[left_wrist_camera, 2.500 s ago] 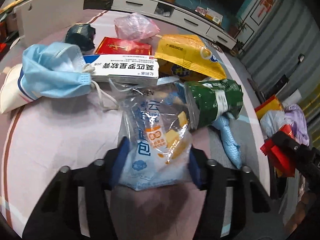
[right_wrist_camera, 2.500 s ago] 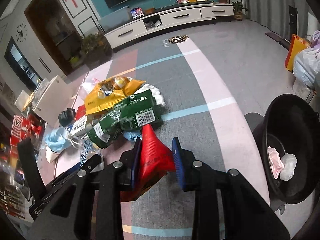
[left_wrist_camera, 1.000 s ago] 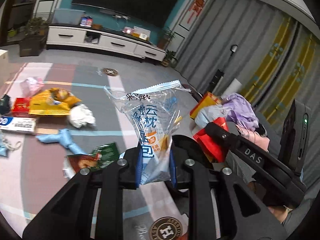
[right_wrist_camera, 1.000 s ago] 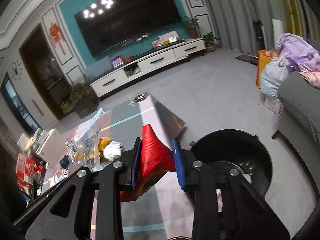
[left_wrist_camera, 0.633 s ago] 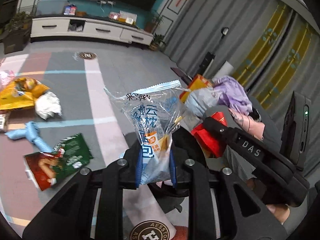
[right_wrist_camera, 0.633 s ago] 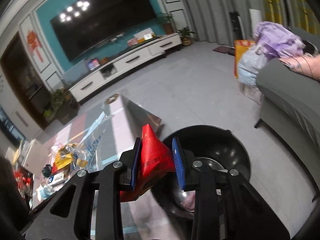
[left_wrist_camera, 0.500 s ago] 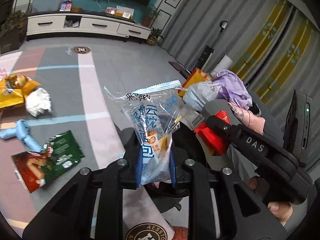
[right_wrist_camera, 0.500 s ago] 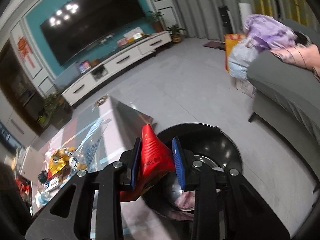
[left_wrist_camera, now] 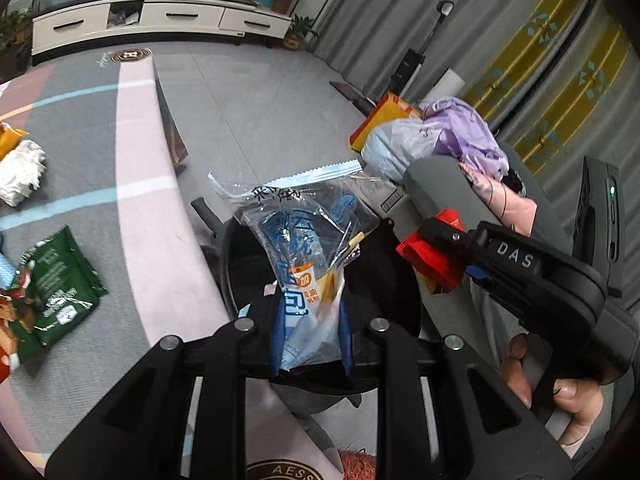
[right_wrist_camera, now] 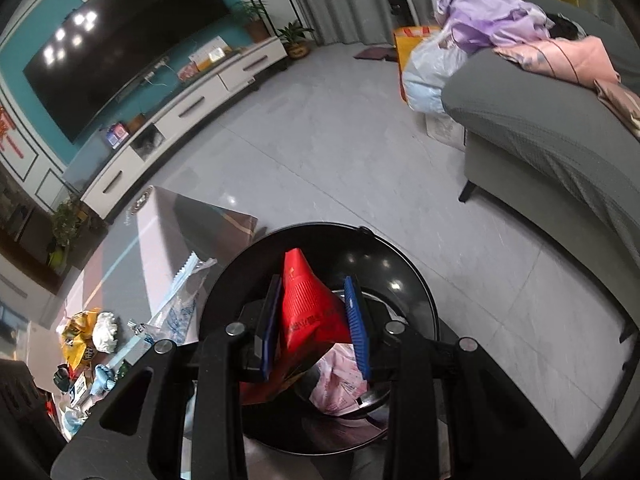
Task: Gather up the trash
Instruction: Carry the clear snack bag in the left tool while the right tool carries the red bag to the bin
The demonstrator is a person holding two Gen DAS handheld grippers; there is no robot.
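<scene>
My left gripper (left_wrist_camera: 310,316) is shut on a clear plastic snack bag (left_wrist_camera: 308,240) with blue print and holds it over the black trash bin (left_wrist_camera: 236,264). My right gripper (right_wrist_camera: 314,320) is shut on a red wrapper (right_wrist_camera: 308,308) and holds it above the same black bin (right_wrist_camera: 404,264), which has pink and white trash at its bottom. The right gripper with the red wrapper (left_wrist_camera: 432,256) also shows in the left wrist view, over the bin's right side. The clear bag (right_wrist_camera: 180,304) shows at the bin's left in the right wrist view.
A green snack bag (left_wrist_camera: 56,288) and white crumpled paper (left_wrist_camera: 20,176) lie on the rug at left. More trash (right_wrist_camera: 88,340) lies farther back on the rug. A grey sofa (right_wrist_camera: 560,152) with clothes stands at right. A TV cabinet (right_wrist_camera: 192,104) lines the far wall.
Both grippers have carried their wrappers from the trash pile on the rug to above the black bin. Both stay shut.
</scene>
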